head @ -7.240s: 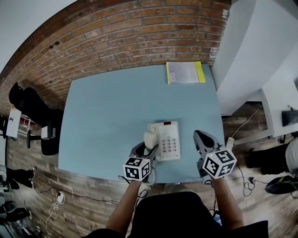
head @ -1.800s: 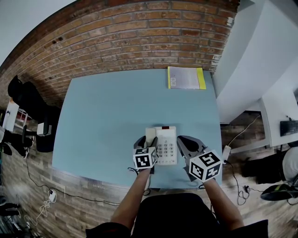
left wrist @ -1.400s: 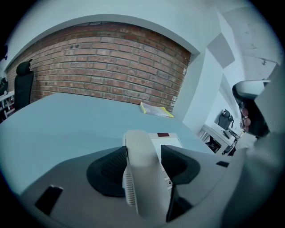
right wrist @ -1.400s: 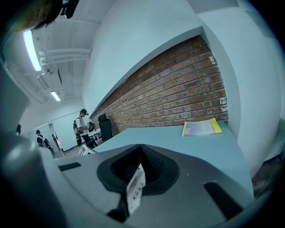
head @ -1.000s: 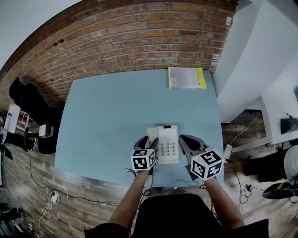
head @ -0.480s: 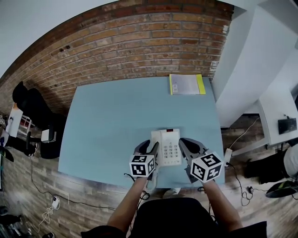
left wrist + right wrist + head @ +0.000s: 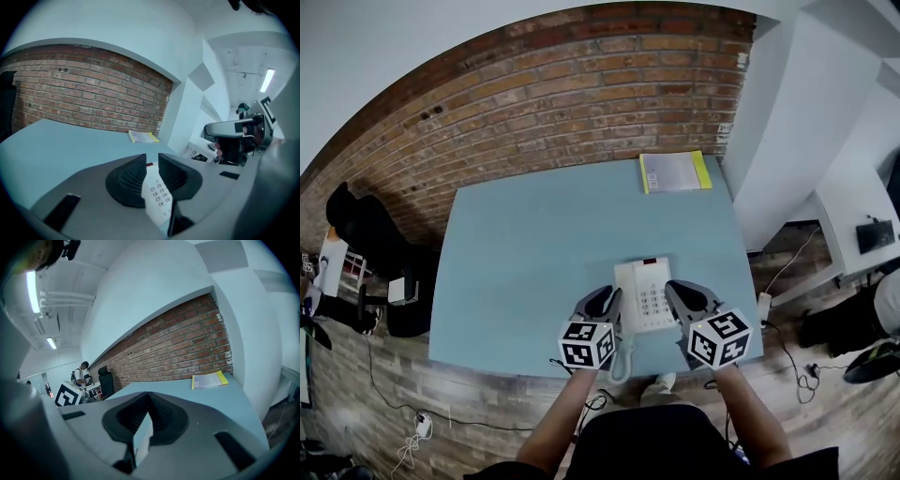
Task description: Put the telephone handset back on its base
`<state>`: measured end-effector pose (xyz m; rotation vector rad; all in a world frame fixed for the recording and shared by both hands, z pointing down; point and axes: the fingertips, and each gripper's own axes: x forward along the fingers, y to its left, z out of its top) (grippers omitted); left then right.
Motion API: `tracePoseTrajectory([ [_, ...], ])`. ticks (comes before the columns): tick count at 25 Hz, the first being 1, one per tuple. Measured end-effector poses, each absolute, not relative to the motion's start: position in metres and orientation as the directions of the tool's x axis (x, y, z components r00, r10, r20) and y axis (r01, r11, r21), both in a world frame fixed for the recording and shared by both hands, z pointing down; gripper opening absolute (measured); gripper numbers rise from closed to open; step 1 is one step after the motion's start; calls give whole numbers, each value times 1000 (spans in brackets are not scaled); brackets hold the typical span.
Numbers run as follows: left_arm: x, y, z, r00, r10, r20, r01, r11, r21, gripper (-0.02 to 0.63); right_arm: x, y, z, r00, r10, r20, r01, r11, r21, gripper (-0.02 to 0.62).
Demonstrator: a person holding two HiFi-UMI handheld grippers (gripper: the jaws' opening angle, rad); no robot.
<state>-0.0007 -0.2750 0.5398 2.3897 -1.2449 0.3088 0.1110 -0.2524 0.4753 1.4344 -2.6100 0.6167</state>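
The white push-button telephone base (image 7: pixel 652 295) sat near the 6 o'clock edge of the pale blue counter (image 7: pixel 534 244), with its long axis running 6 to 12 o'clock. The white handset (image 7: pixel 625 292) appeared to lie along the base's 9 o'clock side, though its seating could not be confirmed. The left gripper (image 7: pixel 604 301) was the nearer one, with the handset just beside it at 1 o'clock. Its jaws were closing with nothing between them. The right gripper (image 7: pixel 684 294), at the base's 3 o'clock side, had its jaws together and empty.

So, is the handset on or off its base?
On: the handset lies seated along the left side of the base, beside the keypad.
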Motion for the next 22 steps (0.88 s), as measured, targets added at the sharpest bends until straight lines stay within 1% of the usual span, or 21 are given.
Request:
tracePoseTrajectory([
  [2, -2, -272, 531, 589, -723, 361, -808, -528, 261, 70, 109, -249, 471, -537, -800, 267, -835, 462, -298, 12],
  [6, -6, -261, 517, 633, -706, 317, -774, -575, 264, 47, 104, -238, 467, -509, -822, 254, -850, 434, -299, 12],
  [11, -14, -245, 507, 681, -669, 298, -732, -632, 256, 17, 91, -226, 459, -487, -840, 240, -861, 415, -292, 12],
  [22, -35, -211, 458, 757, -624, 195, -654, -725, 216, 9, 63, -202, 444, -445, -870, 212, -883, 387, -267, 12],
])
